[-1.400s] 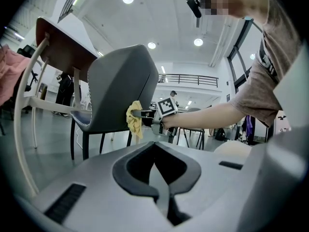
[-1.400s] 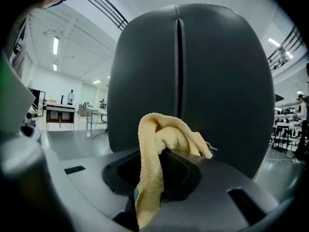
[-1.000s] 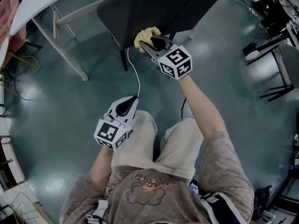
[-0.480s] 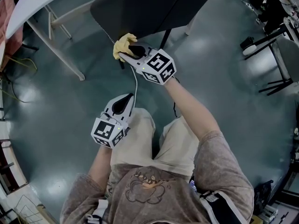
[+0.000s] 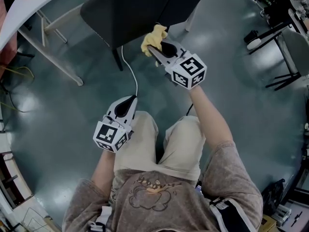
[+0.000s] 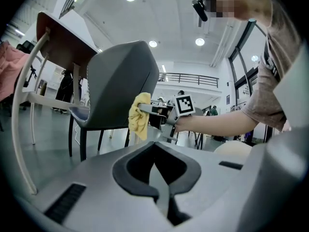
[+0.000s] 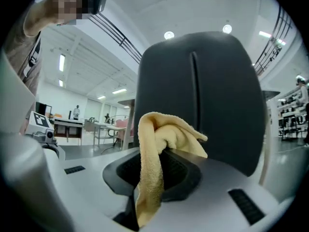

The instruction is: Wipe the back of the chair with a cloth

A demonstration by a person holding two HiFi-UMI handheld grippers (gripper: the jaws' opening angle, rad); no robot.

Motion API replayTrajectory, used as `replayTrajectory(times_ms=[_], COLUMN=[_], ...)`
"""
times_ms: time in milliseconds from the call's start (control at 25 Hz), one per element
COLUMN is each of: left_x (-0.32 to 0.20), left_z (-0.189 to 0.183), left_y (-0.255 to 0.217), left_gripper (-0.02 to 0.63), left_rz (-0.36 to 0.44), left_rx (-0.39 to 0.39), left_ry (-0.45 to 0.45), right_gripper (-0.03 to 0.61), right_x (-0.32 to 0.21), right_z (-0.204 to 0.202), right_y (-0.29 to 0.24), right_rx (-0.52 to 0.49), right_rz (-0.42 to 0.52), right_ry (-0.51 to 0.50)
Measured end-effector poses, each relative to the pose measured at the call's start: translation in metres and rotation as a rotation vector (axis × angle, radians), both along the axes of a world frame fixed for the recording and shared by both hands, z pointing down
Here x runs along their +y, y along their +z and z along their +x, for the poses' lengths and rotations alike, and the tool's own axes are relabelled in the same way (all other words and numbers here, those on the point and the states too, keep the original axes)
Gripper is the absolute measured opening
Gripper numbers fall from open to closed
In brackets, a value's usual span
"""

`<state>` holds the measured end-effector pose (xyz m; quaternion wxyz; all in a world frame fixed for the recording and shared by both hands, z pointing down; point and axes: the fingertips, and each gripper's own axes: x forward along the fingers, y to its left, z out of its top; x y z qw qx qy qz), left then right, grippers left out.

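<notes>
Yellow terry cloth (image 7: 161,146) is bunching between the jaws of the right gripper (image 5: 155,51), which are clamping it. One fold is hanging down over the lower jaw and another is pushing forward toward the chair. In the head view the cloth is sitting at the lower edge of the dark grey chair back (image 5: 140,8), right of its middle, and appears to be touching it. The right gripper view is showing the same curved shell, with a vertical seam down its middle, rising directly behind the cloth.

The right arm is reaching forward, with the gripper's marker cube (image 5: 189,71) sitting nearest the person. The left gripper (image 5: 131,99) is hanging well apart from the chair, above the person's left knee, its own marker cube (image 5: 112,137) close to the light shorts (image 5: 140,149). Its jaws are pressing together with nothing between them, and its view is looking across at the cloth and the chair's side edge.

A thin white cable (image 5: 131,69) is trailing from under the chair toward the left gripper. A white table (image 5: 29,4) on pale legs is standing to the left of the chair, and black stands (image 5: 285,57) are sitting to the right on the glossy grey-green floor (image 5: 58,120).
</notes>
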<state>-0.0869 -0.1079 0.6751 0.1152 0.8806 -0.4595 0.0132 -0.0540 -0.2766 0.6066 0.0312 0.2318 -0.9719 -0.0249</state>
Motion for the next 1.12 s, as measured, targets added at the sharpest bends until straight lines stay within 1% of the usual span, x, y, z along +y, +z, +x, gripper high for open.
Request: replayTrajectory(times_ms=[80, 200, 320, 440, 560, 640, 760, 920, 1120], left_x=[-0.004, -0.011, -0.019, -0.027, -0.036, -0.042, -0.052, -0.056, -0.065], left_z=[0.004, 0.011, 0.021, 0.036, 0.051, 0.063, 0.084, 0.108, 0.117], left_y=[0.001, 0.001, 0.001, -0.003, -0.021, -0.045, -0.096, -0.182, -0.298], left_gripper=[0.01, 0.01, 0.01, 0.01, 0.01, 0.011, 0.01, 0.01, 0.009], left_rz=[0.0, 0.001, -0.006, -0.024, -0.047, -0.057, -0.064, -0.084, -0.101], left_rx=[-0.004, -0.01, -0.008, -0.003, -0.011, -0.012, -0.019, -0.037, -0.054], left_ry=[0.011, 0.026, 0.044, 0.067, 0.083, 0.096, 0.115, 0.158, 0.166], right_gripper=[0.092, 0.092, 0.092, 0.092, 0.092, 0.092, 0.092, 0.092, 0.092], right_x=[-0.01, -0.018, -0.025, -0.031, -0.035, -0.035, -0.036, -0.029, -0.027], right_z=[0.036, 0.087, 0.13, 0.161, 0.178, 0.185, 0.193, 0.204, 0.219], right_y=[-0.001, 0.001, -0.002, -0.015, -0.036, -0.057, -0.101, -0.168, -0.276], right_rx=[-0.013, 0.002, -0.001, -0.018, -0.028, -0.029, -0.043, -0.066, -0.111], right_rz=[-0.006, -0.003, -0.004, -0.001, -0.007, -0.014, -0.043, -0.113, -0.164], right_ry=[0.066, 0.146, 0.217, 0.271, 0.296, 0.3, 0.284, 0.266, 0.294])
